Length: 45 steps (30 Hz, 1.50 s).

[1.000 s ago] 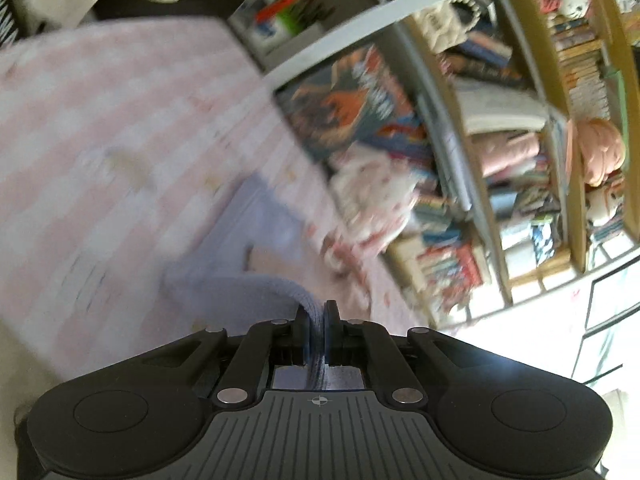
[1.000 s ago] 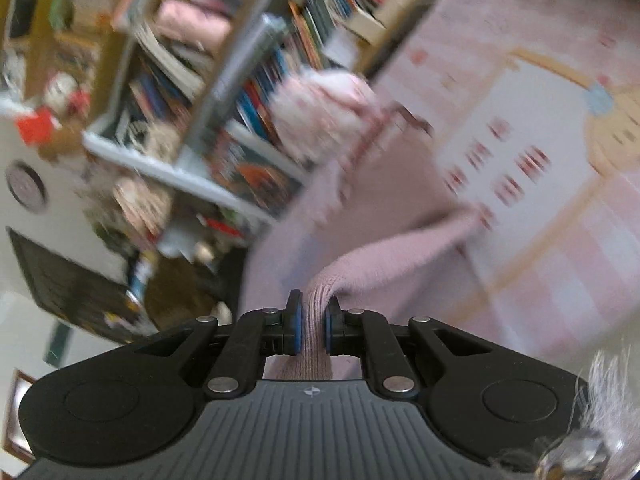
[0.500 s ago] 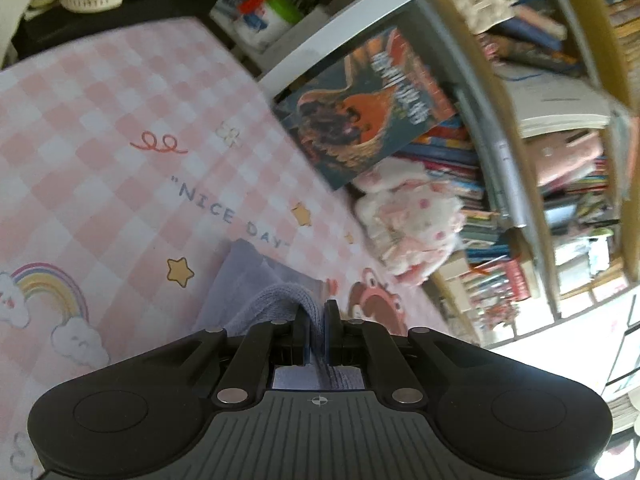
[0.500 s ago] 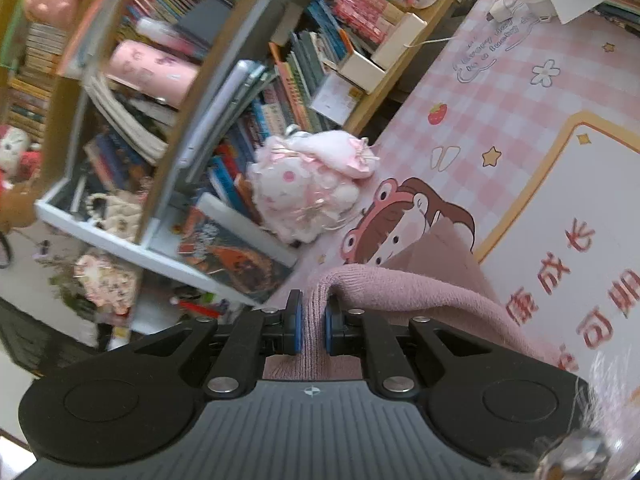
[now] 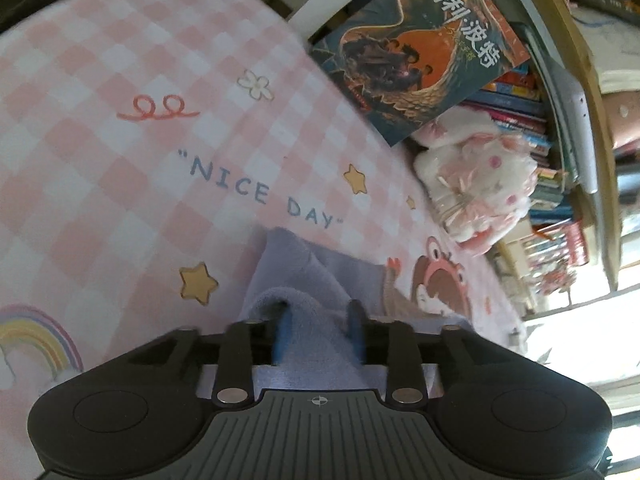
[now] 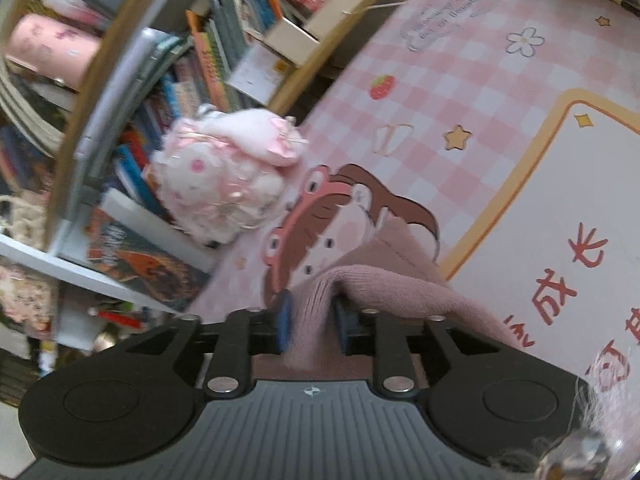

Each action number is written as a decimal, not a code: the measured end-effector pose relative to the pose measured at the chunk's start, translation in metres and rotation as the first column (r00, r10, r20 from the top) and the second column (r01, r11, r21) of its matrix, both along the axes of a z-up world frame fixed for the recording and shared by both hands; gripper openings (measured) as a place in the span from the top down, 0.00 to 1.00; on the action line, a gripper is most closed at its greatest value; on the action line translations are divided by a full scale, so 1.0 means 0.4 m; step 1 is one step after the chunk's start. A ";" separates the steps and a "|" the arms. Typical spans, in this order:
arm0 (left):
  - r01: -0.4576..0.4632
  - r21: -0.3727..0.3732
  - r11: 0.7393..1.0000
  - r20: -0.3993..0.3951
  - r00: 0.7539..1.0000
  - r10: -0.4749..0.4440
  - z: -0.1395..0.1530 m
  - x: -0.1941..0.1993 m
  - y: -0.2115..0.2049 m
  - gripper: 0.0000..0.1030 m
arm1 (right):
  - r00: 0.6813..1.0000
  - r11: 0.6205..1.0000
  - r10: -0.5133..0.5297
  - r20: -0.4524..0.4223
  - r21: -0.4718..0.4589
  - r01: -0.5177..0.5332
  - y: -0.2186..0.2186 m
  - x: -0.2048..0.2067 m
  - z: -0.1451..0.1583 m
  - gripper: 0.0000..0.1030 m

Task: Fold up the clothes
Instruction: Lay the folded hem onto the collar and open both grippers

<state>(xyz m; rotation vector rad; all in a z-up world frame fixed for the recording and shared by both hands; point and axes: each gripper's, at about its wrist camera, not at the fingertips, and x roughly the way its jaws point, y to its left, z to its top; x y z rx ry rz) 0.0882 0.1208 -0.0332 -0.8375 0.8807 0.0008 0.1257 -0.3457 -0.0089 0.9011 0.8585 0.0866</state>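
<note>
A soft knit garment lies on the pink checked mat (image 5: pixel 120 152). In the left wrist view it looks lavender (image 5: pixel 304 276); in the right wrist view it looks dusty pink (image 6: pixel 384 280). My left gripper (image 5: pixel 318 320) is open, its blue pads spread on either side of a fold of the cloth. My right gripper (image 6: pixel 310 316) is also open, the jaws apart with a ridge of the knit lying loose between them. Most of the garment is hidden under the grippers.
A pink and white plush toy (image 5: pixel 480 192) (image 6: pixel 224 184) sits at the mat's far edge against a bookshelf (image 6: pixel 120 80). A dark illustrated book (image 5: pixel 420 60) leans there. The mat carries prints: "NICE DAY", stars, a cartoon girl (image 6: pixel 332 220).
Both grippers were shut on the garment in the earlier frames; now both have opened and let the cloth go. The views have lowered towards the mat.
</note>
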 end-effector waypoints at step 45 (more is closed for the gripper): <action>0.246 0.629 0.737 0.074 0.925 -0.372 0.018 0.099 -0.160 0.78 | 0.924 0.698 0.382 0.008 -0.658 -0.283 0.095 0.087 -0.005 0.69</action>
